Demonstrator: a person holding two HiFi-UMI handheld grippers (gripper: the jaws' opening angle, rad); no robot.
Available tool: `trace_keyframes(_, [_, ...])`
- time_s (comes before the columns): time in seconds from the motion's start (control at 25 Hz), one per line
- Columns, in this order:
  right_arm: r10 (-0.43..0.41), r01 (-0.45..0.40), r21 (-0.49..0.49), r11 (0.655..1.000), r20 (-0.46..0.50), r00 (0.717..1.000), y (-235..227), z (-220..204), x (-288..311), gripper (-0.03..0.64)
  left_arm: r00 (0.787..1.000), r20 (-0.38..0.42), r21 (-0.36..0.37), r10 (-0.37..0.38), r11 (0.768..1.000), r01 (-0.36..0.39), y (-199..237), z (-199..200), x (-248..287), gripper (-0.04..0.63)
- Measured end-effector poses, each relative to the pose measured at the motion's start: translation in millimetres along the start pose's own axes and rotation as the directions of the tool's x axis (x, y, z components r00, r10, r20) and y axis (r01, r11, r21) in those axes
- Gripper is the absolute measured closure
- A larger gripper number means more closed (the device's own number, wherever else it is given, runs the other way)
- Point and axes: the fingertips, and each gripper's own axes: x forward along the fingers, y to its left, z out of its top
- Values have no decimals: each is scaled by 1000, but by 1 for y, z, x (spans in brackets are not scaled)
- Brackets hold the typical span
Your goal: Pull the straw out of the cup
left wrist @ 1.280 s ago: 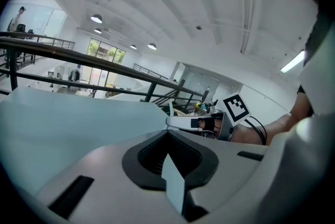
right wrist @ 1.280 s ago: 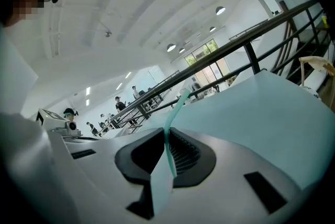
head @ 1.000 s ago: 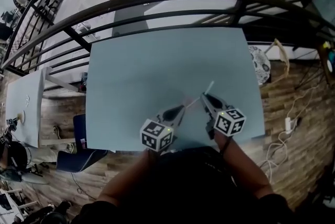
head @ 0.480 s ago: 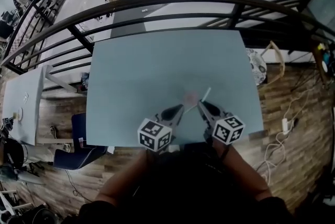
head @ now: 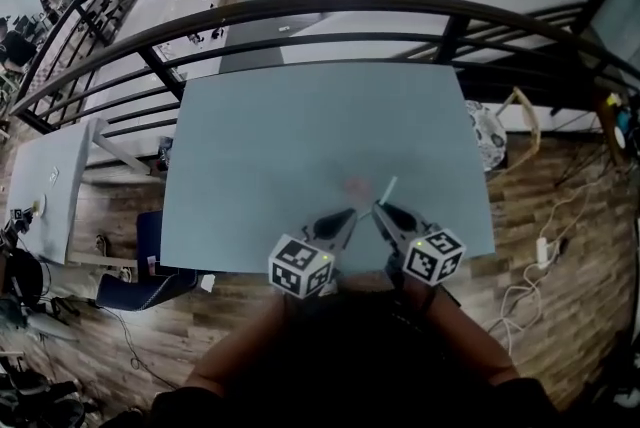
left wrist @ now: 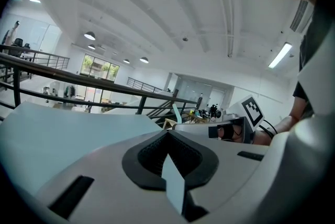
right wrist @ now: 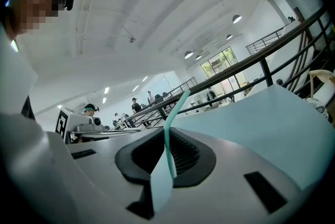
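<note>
Both tongs are clenched, the right gripper (head: 379,210) on the teal straw (right wrist: 166,131), whose long axis runs toward one o'clock, the left gripper (head: 349,214) empty just beside at nine o'clock.

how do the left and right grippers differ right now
The right gripper is shut on the straw; the left gripper is shut on nothing. The left gripper points forward-right, the right gripper forward-left. Both hang over the table's near edge.
</note>
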Motion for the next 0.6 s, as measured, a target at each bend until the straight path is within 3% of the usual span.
trace_keyframes(0.6, [118, -120, -42, 992, -52, 992, -25, -10, -108, 577, 997, 17, -20, 74, 997, -73, -113, -27, 48, 584])
